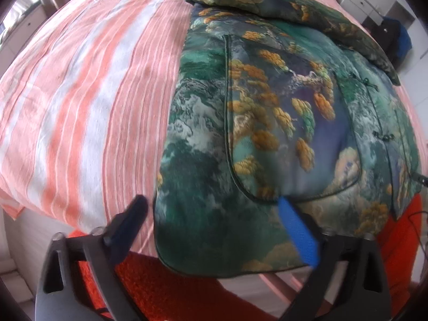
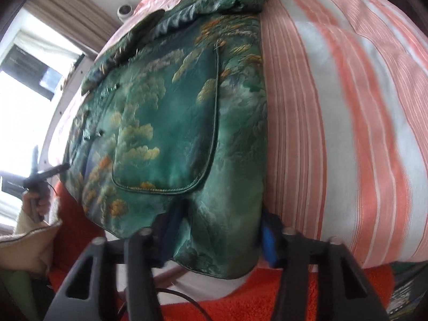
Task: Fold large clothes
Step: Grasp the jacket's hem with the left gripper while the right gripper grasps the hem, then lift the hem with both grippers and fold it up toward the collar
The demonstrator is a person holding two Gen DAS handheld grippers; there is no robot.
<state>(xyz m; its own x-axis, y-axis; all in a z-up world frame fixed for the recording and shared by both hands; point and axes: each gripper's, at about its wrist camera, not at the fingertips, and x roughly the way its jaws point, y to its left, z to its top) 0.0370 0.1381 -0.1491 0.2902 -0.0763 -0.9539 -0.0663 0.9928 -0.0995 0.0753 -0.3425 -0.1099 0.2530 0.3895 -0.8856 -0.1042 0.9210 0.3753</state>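
The jacket [image 1: 281,123] lies flat on the bed [image 1: 80,107], hem at its near edge. My right gripper [image 2: 219,238] pinches that hem; my left gripper [image 1: 211,214] straddles it, unclamped. I should clamp left before lifting both corners evenly.

**Daylit, fisheye-bent, blurred at the near edge**

Soft daylight fills both views. In the right wrist view a bright window [image 2: 16,112] at the left is blown out to white. The glossy green padded jacket with gold and blue landscape print [image 1: 267,123] shows a mild sheen and no hard shadows. The coral-and-white striped bed cover [image 1: 88,112] bulges and curves toward dark, vignetted corners. The blue-padded tool fingers [image 1: 297,230] are smeared and out of focus; the stripes at right in the right wrist view streak with motion blur.
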